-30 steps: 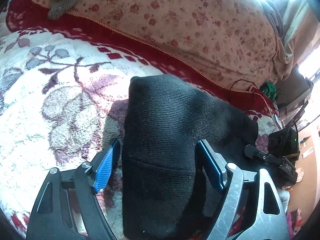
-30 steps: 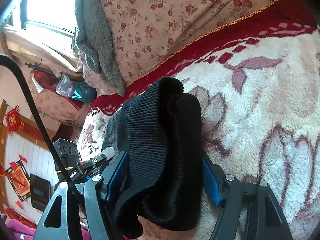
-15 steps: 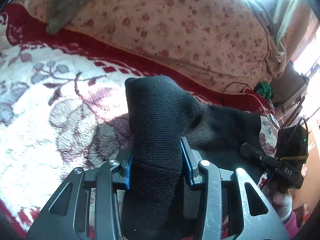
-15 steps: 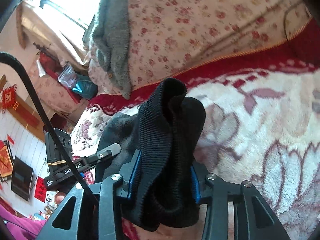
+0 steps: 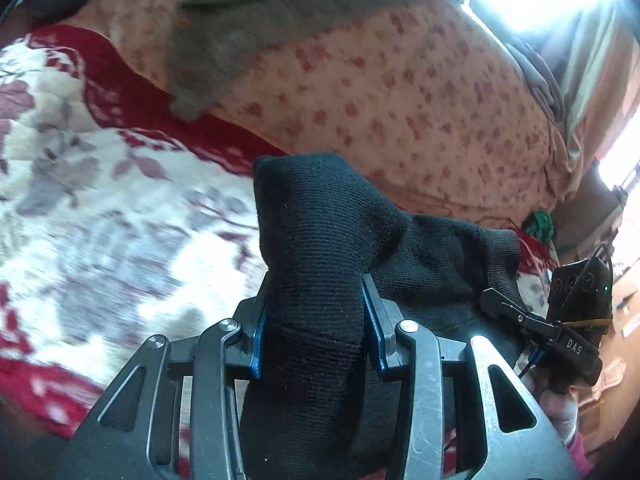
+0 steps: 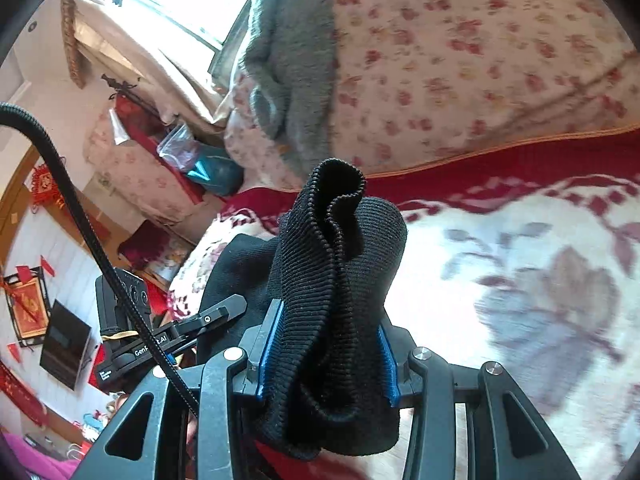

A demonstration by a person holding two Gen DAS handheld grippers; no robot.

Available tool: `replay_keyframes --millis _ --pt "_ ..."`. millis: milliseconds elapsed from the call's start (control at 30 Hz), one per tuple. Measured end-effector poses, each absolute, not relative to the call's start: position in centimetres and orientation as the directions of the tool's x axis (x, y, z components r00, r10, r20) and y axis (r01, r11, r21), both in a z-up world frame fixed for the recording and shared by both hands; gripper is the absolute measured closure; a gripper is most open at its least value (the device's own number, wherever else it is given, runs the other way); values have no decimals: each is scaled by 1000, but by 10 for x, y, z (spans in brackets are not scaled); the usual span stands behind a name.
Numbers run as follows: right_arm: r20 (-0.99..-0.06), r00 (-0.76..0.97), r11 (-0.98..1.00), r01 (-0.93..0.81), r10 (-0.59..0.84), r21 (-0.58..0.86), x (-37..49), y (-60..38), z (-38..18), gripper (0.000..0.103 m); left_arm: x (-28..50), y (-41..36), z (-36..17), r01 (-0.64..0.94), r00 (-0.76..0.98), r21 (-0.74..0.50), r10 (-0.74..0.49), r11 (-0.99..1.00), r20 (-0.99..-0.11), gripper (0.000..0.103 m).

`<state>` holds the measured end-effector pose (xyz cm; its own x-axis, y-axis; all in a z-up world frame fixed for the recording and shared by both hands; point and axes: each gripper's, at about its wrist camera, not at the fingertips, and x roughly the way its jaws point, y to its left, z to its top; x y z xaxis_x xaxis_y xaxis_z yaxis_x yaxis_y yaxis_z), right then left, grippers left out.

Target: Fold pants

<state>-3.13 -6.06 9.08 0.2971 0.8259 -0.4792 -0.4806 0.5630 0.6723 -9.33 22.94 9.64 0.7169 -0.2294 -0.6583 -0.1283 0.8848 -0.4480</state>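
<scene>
Bed [image 5: 100, 240] under us, fleece blanket in white and red flowers; floral quilt [image 5: 400, 92] piled at the far side with a grey throw [image 5: 248, 20] over it. Black knit pants [image 5: 328, 240] sit between our two grippers, bunched, off the blanket at both ends as far as we can see. Left gripper [image 5: 314, 320] clamps one bunched end, fingers [image 5: 256, 344] narrowed, both pads pressed on cloth. Right gripper [image 6: 328, 348] clamps the ribbed end the same way. Pants' long axis runs gripper to gripper, slack in the middle; each hand owns its own end, neither nearer. Cloth stands up ahead of the fingers. Our read: next move carries both ends forward together over the blanket to lay the fold.
</scene>
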Motion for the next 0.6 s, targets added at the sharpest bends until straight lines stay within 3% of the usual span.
replay_keyframes --millis 400,600 --pt "-498 182 514 -513 848 688 -25 61 71 63 -117 337 76 -303 714 -462 -122 834 -689 65" --pt "-572 120 545 -508 812 667 -24 100 37 61 -120 365 40 -403 653 -458 -101 792 -750 65"
